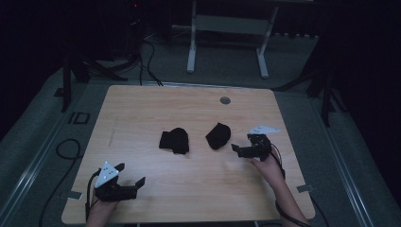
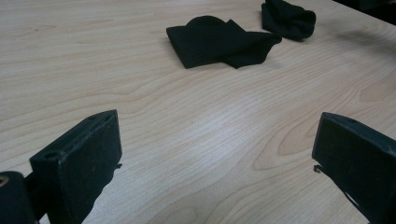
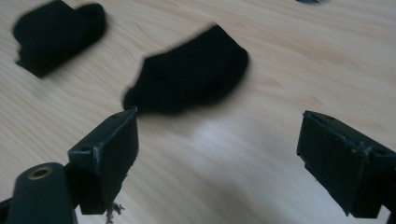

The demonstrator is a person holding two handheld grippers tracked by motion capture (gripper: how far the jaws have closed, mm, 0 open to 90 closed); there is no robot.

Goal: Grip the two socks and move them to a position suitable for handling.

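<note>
Two folded black socks lie near the middle of the wooden table (image 1: 142, 109): a left sock (image 1: 174, 140) and a right sock (image 1: 218, 135). My left gripper (image 1: 130, 174) rests open near the front left corner, well short of both, with nothing between its jaws. In the left gripper view the left sock (image 2: 219, 42) and the right sock (image 2: 287, 18) lie far ahead of the open gripper (image 2: 215, 154). My right gripper (image 1: 242, 143) stands open just right of the right sock. In the right gripper view that sock (image 3: 191, 74) lies just beyond the open gripper (image 3: 224, 144), with the other sock (image 3: 56, 32) farther left.
A round cable grommet (image 1: 225, 100) sits in the table's far edge area. Beyond the table stands a white desk frame (image 1: 191, 47). Cables (image 1: 66, 146) run over the grey floor at the left. Dark stands (image 1: 326, 94) flank the table.
</note>
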